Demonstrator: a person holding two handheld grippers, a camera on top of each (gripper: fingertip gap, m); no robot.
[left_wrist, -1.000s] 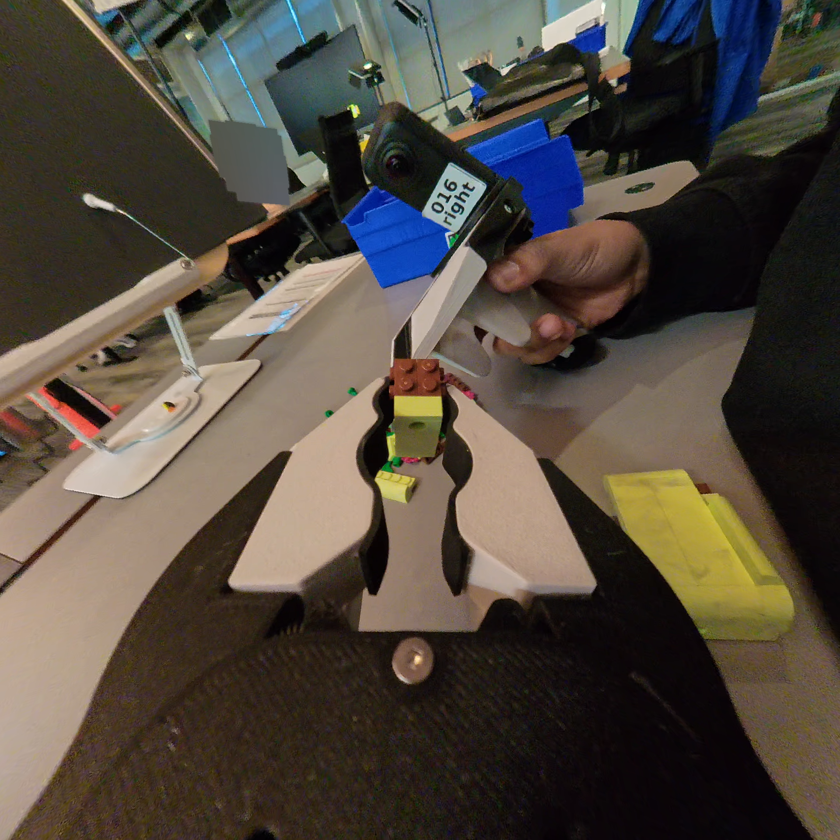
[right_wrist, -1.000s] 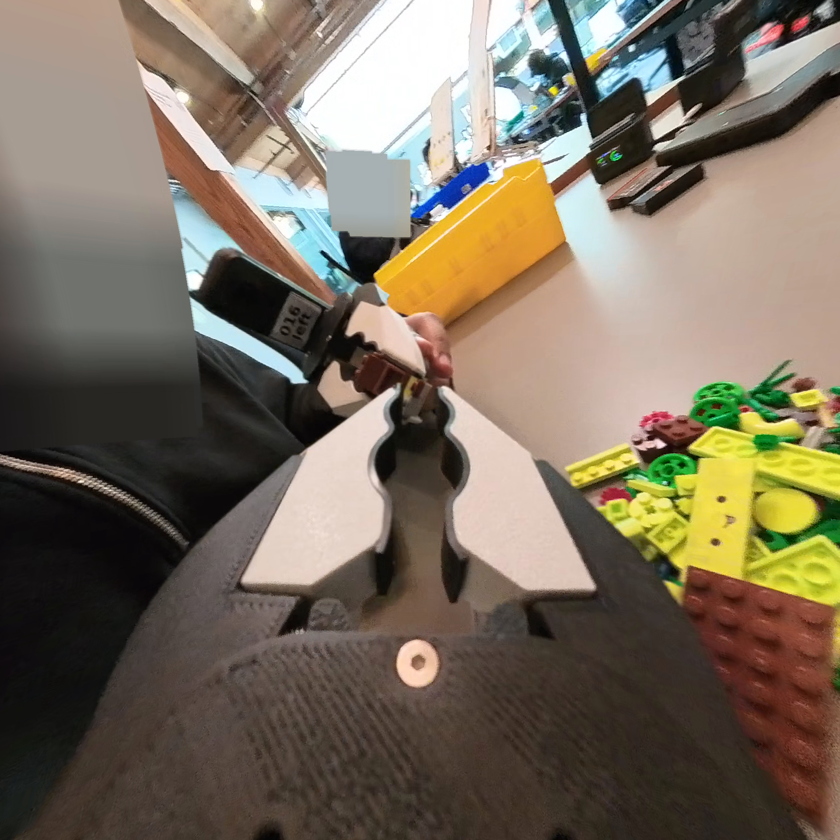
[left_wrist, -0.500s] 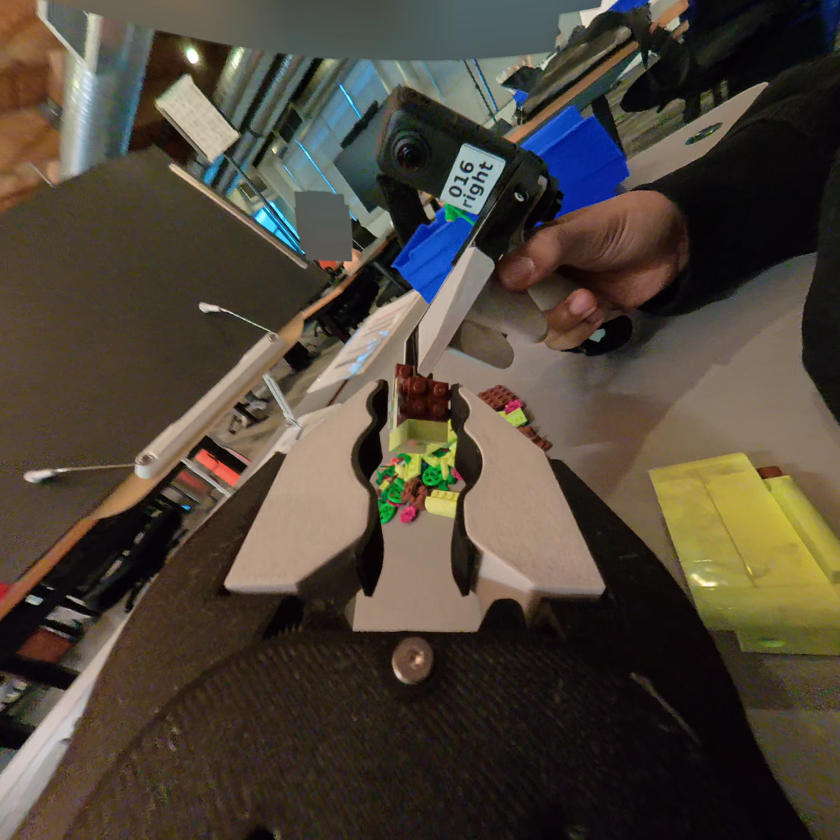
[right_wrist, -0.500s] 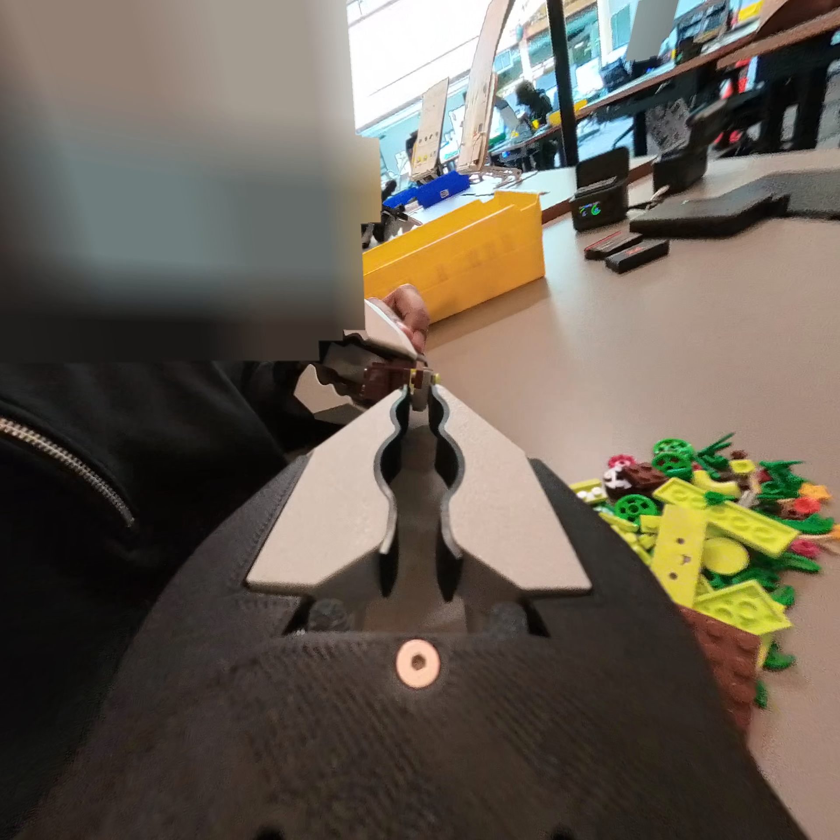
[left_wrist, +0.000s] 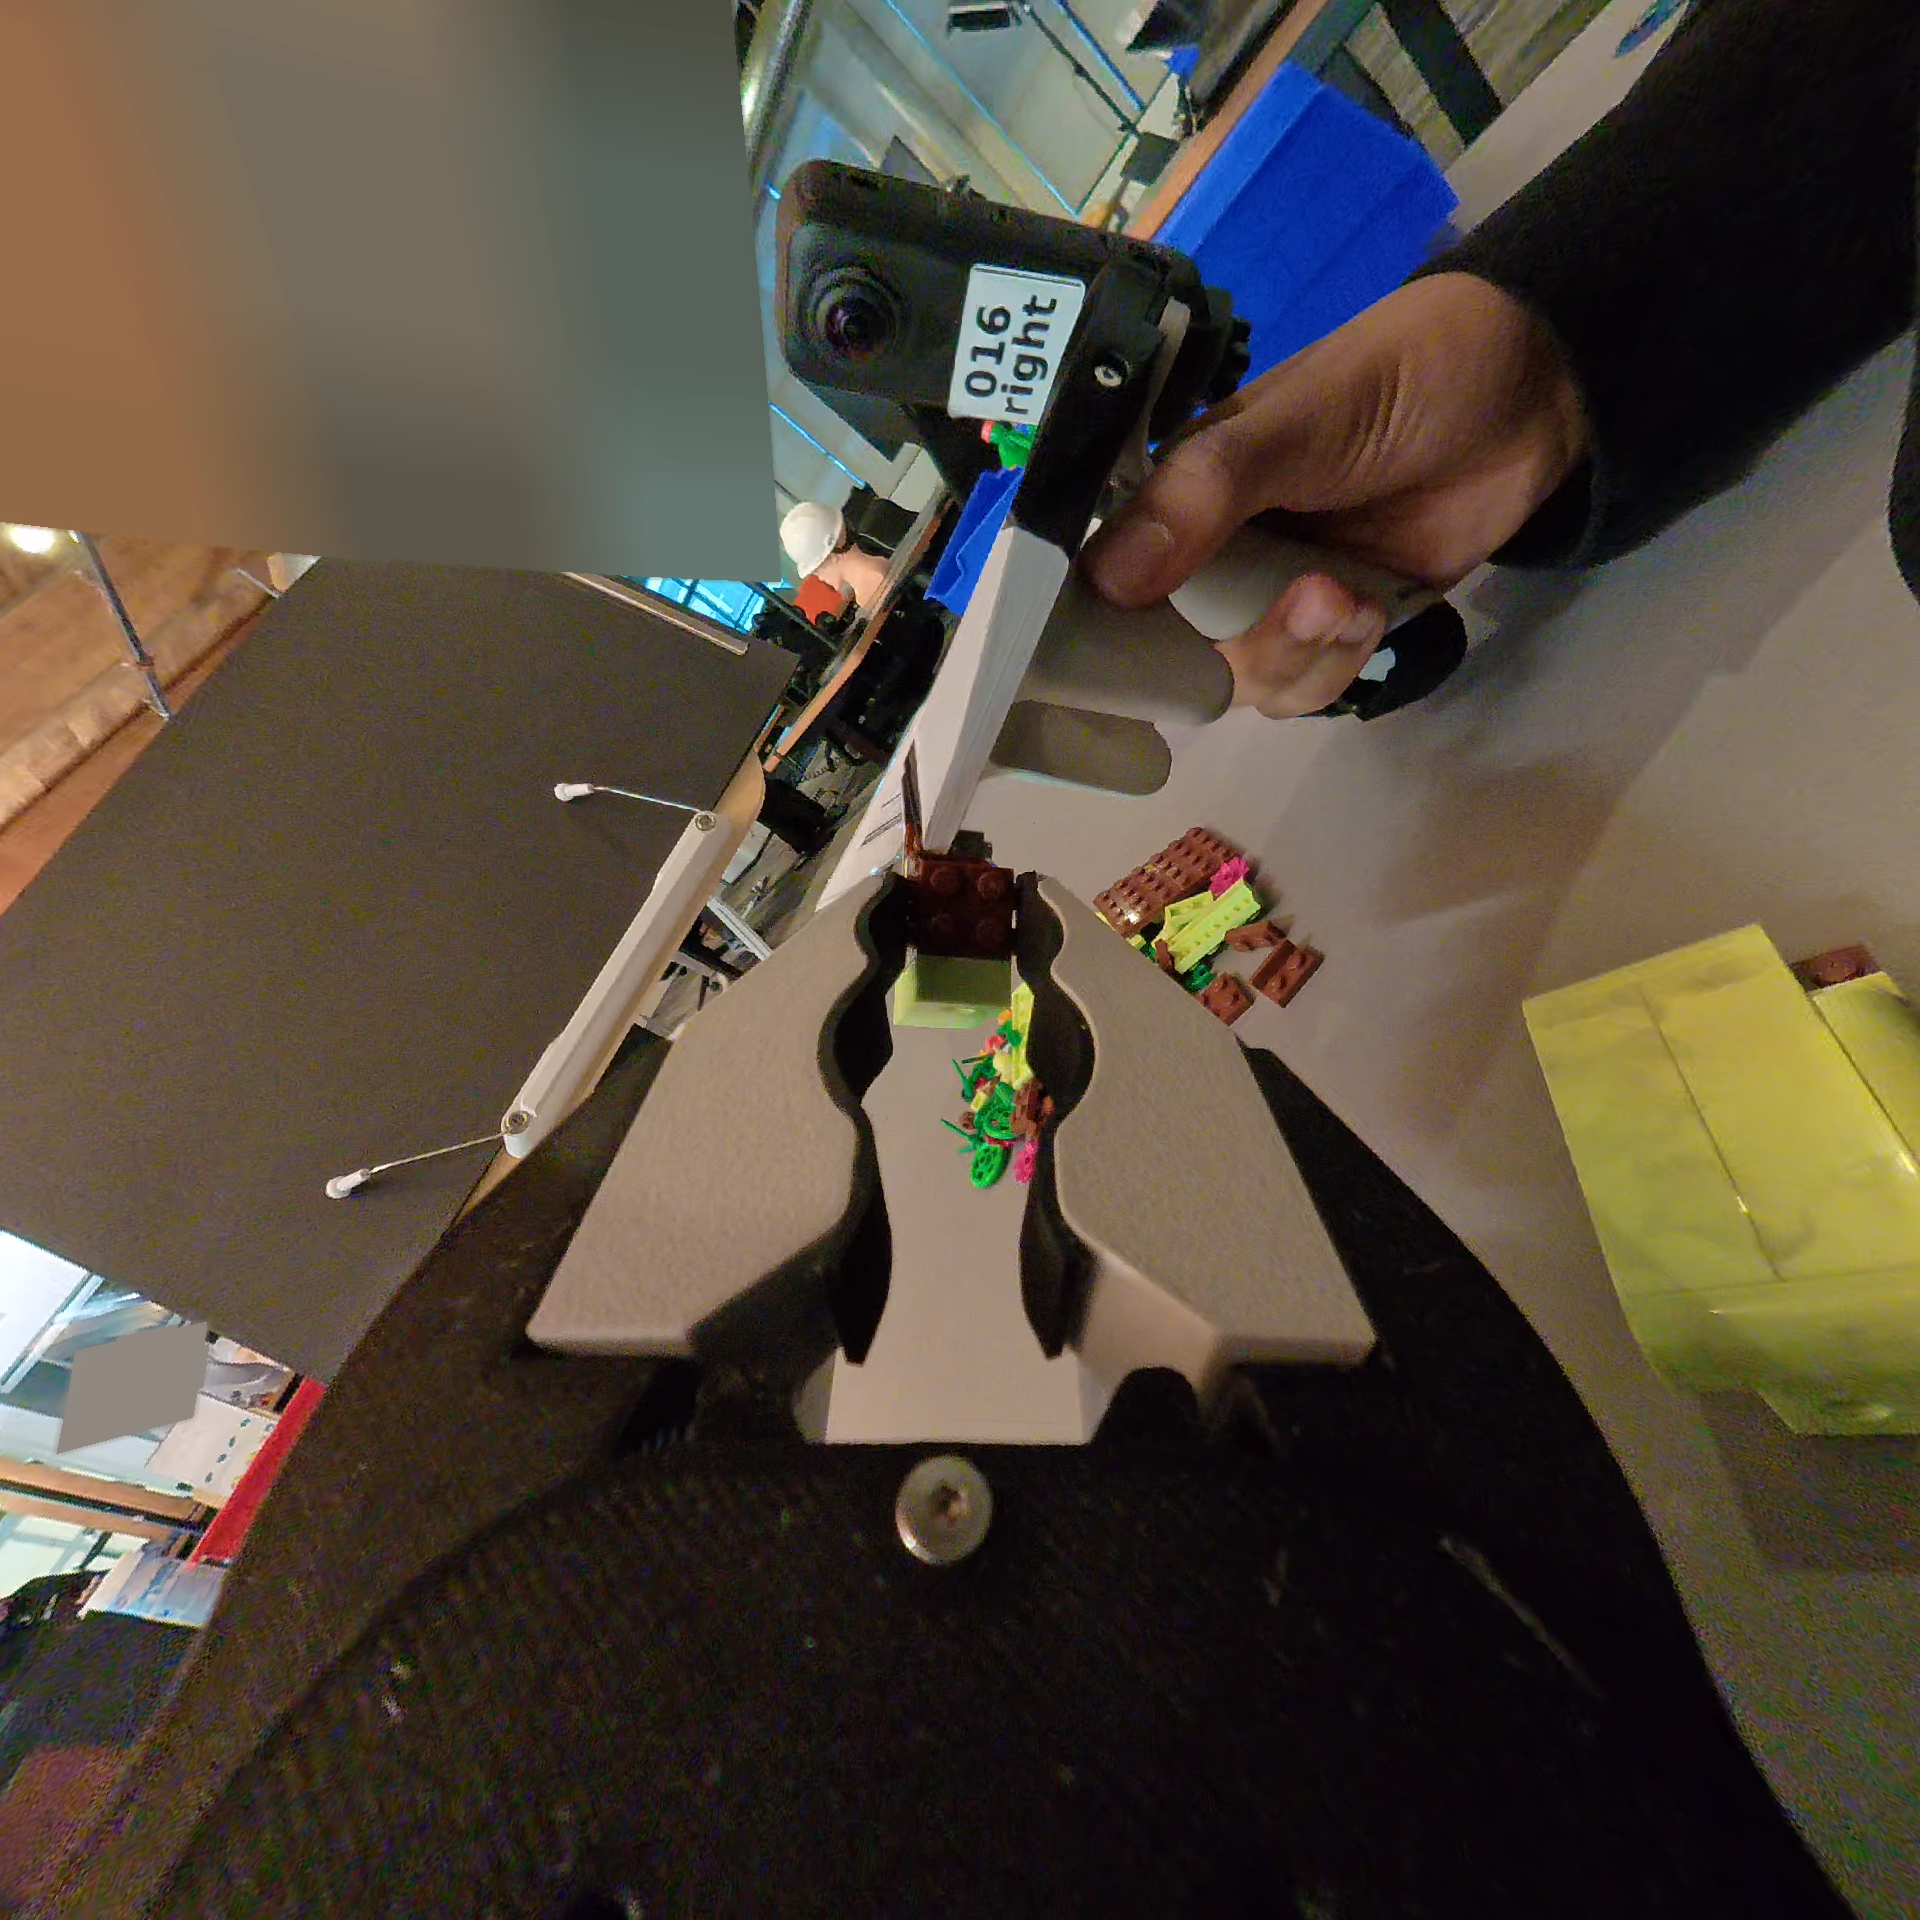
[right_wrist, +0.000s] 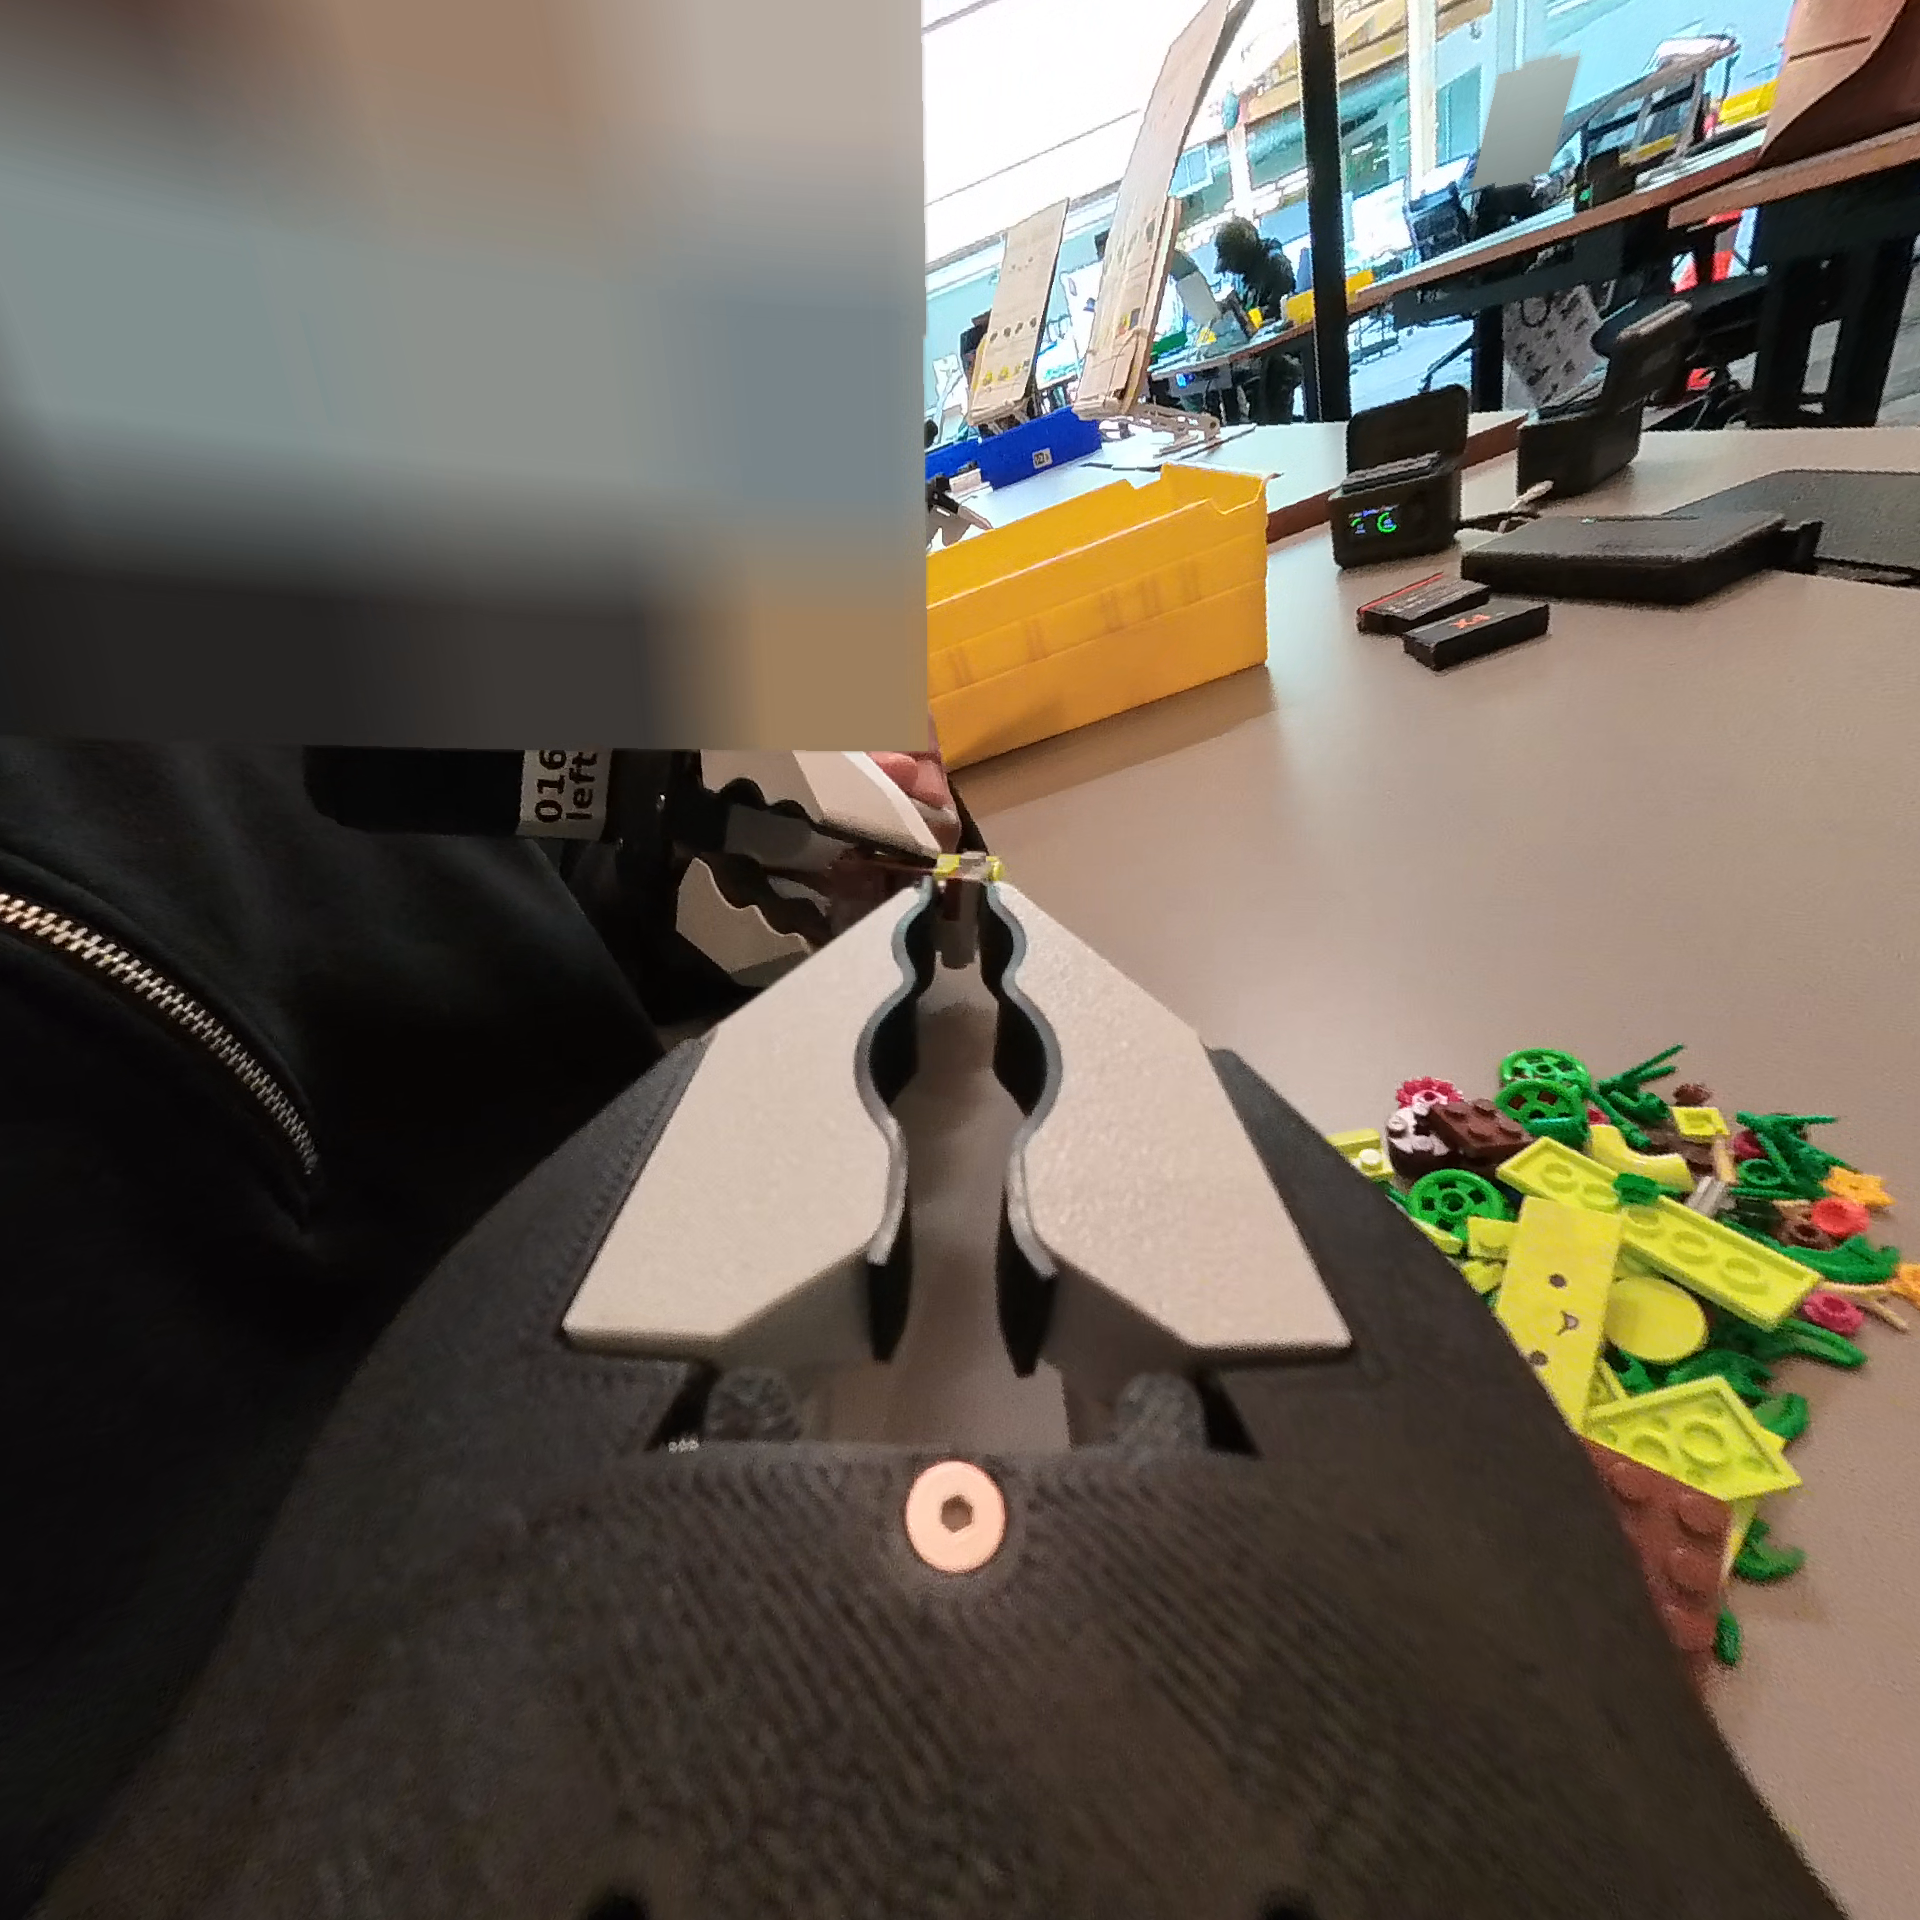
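My left gripper (left_wrist: 958, 896) is shut on a brown brick (left_wrist: 961, 909) with a lime brick (left_wrist: 951, 992) stuck to its near side, held up above the grey table (left_wrist: 1455, 831). My right gripper (right_wrist: 958, 902), held by a hand (left_wrist: 1351, 457), comes down from above in the left wrist view (left_wrist: 925, 831) and meets the brown brick's far edge. In the right wrist view its jaws stand nearly closed on a small thin piece (right_wrist: 956, 930) with a lime bit (right_wrist: 966, 864) just beyond. The left gripper (right_wrist: 831, 836) shows there too, tip to tip.
A pile of lime, green and brown bricks (right_wrist: 1621, 1247) lies on the table, also in the left wrist view (left_wrist: 1195, 925). A lime box (left_wrist: 1714, 1143) sits to the right. A yellow bin (right_wrist: 1091, 613), black cases (right_wrist: 1631, 551), a blue bin (left_wrist: 1309, 177) and a dark board (left_wrist: 312, 883) stand farther off. My left and right fingertips are right by each other.
Both grippers have risen and tilted together while staying tip to tip. The left one still holds the brown and lime bricks. The brick pile now sits lower in both views.
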